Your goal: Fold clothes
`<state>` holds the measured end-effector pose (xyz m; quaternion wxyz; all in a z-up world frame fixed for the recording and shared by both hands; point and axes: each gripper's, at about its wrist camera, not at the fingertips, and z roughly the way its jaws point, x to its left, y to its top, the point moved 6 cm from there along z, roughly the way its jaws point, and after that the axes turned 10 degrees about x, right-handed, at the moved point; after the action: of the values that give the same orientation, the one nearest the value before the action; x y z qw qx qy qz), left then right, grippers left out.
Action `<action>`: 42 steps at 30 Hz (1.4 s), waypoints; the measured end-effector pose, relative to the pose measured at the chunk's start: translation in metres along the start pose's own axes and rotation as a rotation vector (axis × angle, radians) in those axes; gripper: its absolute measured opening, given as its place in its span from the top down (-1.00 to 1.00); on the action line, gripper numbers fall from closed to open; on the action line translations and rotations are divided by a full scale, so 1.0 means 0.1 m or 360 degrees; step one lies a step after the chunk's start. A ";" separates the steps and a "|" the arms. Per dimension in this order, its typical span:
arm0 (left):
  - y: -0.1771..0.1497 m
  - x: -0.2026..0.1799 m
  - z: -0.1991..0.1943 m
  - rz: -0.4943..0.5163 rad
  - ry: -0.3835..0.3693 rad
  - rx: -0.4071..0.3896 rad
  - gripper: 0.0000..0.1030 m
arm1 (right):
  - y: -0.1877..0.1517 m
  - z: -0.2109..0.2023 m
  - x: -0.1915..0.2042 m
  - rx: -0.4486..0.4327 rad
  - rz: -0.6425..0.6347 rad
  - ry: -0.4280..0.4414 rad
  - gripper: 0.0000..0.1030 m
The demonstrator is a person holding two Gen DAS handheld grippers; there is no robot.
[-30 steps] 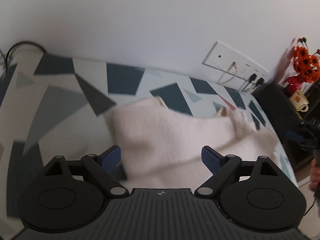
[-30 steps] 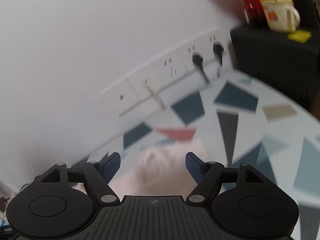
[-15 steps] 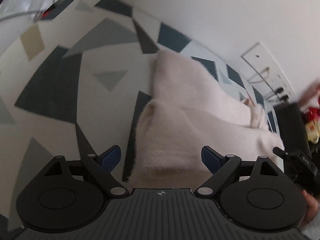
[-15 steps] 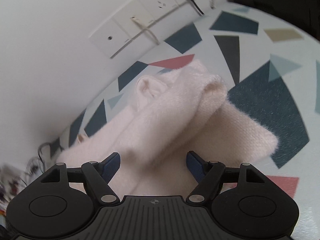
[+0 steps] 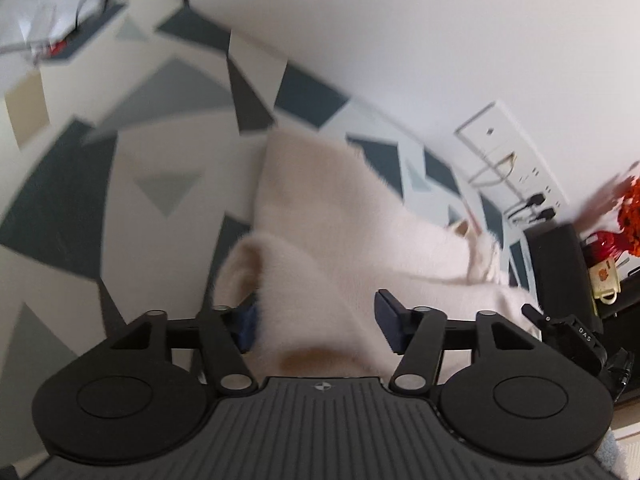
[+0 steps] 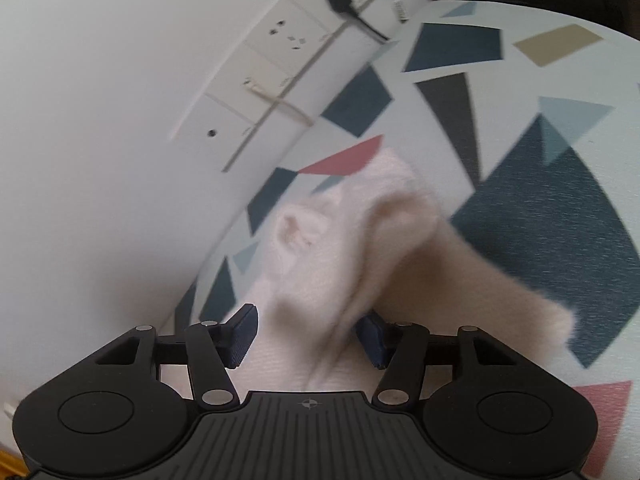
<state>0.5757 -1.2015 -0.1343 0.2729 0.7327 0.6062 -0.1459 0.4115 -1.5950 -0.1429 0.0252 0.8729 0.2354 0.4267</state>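
Observation:
A fluffy cream sweater [image 5: 360,232] lies bunched and partly folded on the patterned tabletop [image 5: 120,184]. My left gripper [image 5: 318,326] is low over its near edge, jaws closing, with a thick fold between the blue pads; the left pad [image 5: 246,326] is half buried in the fabric. In the right wrist view the same sweater [image 6: 320,264] rises in a ridge between the fingers of my right gripper [image 6: 308,338], whose jaws are also closing. Its right pad [image 6: 372,340] touches the cloth, while the left pad [image 6: 242,336] stands just clear.
A white wall with a socket strip and plugged cables [image 6: 288,80] runs along the table's far edge. A black cabinet [image 5: 556,264] with red-orange flowers [image 5: 628,220] and a mug stands at the right. Cables and clutter [image 5: 56,12] lie at the far left corner.
Both grippers have dropped onto the sweater and rolled, and both jaws have narrowed around folds of it. The left view has swung from the wall down to the tabletop.

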 end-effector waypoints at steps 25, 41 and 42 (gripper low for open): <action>0.78 -0.48 -0.17 0.0003 -0.0094 -0.0467 0.68 | 0.78 -0.15 0.65 -0.0265 -0.0093 0.0299 0.85; 1.37 -0.25 0.98 0.0000 0.0096 -0.0180 0.43 | 1.15 1.09 0.10 -0.0060 -0.0002 -0.0099 0.32; 1.40 -0.27 0.94 0.0013 0.0082 -0.0169 0.35 | 1.14 1.06 0.12 -0.0069 0.0003 -0.0086 0.17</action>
<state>0.7157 -1.2934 -0.1642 0.2961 0.7231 0.6170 -0.0934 0.5425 -1.6744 -0.1733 0.0501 0.8835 0.2244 0.4081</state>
